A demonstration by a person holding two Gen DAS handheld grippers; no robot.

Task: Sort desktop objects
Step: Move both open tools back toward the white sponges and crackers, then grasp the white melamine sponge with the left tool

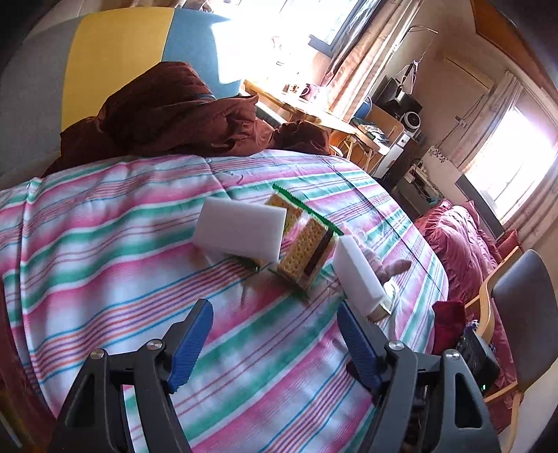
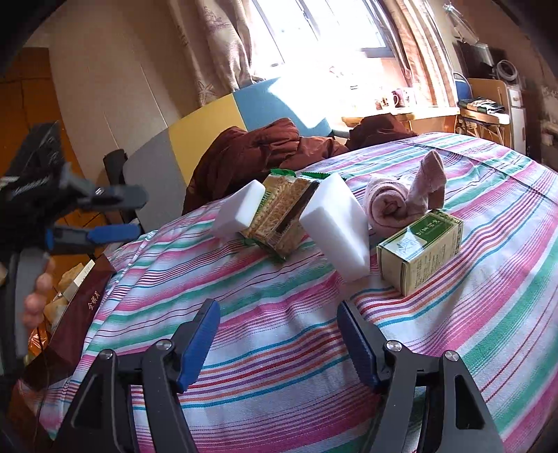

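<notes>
Sunlit window [image 2: 324, 38], striped cloth [image 2: 286, 331] over table, left gripper [image 1: 275, 334] apart, right gripper [image 2: 277, 334] apart

A brown quilt [image 1: 181, 111] lies beside a wooden chair [image 1: 516, 306].

Premises: a lived-in domestic room, apparently a bedroom or bed-sitting room. Evidence: a striped cloth [image 1: 104, 244] in pink, green and white covers the work surface; a crumpled brown garment [image 1: 181, 111] lies at its far edge. Patterned curtains [image 2: 223, 45] hang at a sunlit window [image 2: 314, 31], and mugs [image 2: 397, 97] stand on the sill-side shelf. A red quilted bedcover [image 1: 464, 251] lies beside a wooden chair [image 1: 523, 313]. A small desk [image 1: 334, 122] carries household clutter below the window.
</notes>
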